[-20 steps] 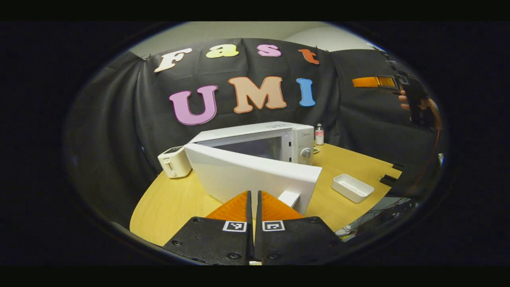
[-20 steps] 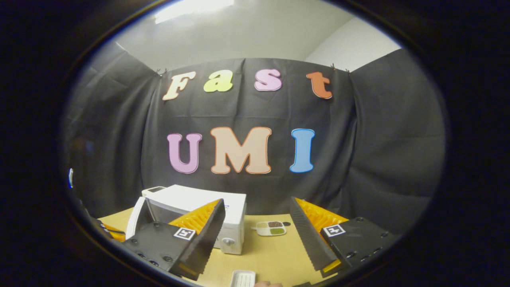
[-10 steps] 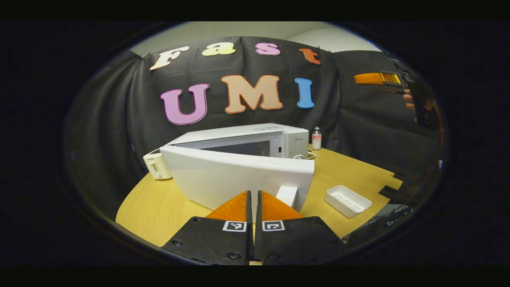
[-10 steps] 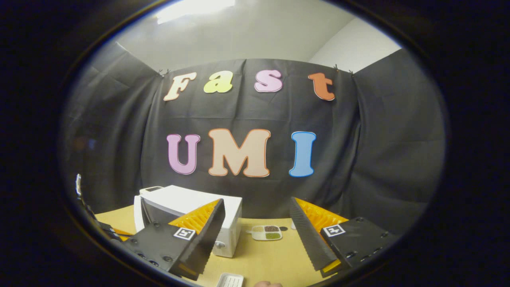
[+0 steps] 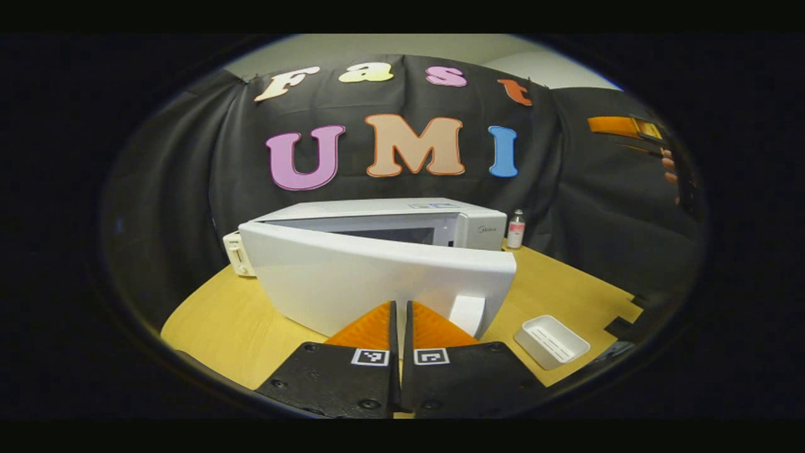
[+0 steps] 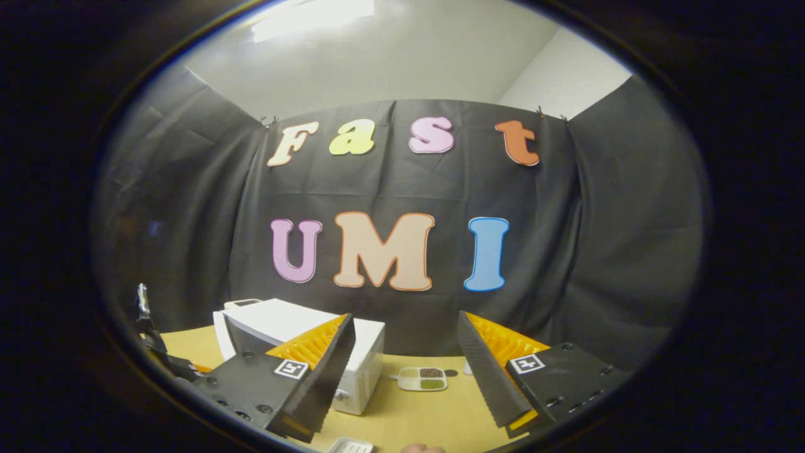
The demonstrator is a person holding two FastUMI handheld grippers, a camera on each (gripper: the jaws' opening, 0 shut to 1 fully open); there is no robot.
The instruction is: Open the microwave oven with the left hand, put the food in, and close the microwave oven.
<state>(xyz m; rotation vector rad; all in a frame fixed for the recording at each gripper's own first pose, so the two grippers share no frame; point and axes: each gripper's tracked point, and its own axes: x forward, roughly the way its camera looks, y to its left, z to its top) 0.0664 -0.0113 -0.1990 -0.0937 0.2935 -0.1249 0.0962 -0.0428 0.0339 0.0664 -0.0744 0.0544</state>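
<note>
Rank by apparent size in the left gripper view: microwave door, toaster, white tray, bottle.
1. microwave door, by far the largest, though nearest the camera.
2. white tray.
3. toaster, partly hidden behind the door, so unsure against the tray.
4. bottle, smallest and farthest.

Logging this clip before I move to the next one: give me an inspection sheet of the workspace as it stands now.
Surface: wooden table, rounded edge, bare at the near left.
Job's things: white microwave with its door partly swung open; food tray with compartments sits on the table to the microwave's right in the right gripper view.
Clutter: white toaster beside the microwave; small bottle behind it; empty white dish near the table edge.
Grippers: left gripper fingers together, close to the door's handle; whether it grips the handle cannot be told. Right gripper open, holding nothing, raised above the table.
Cables: nothing seen.
Surroundings: black cloth wall, pale ceiling above.
</note>
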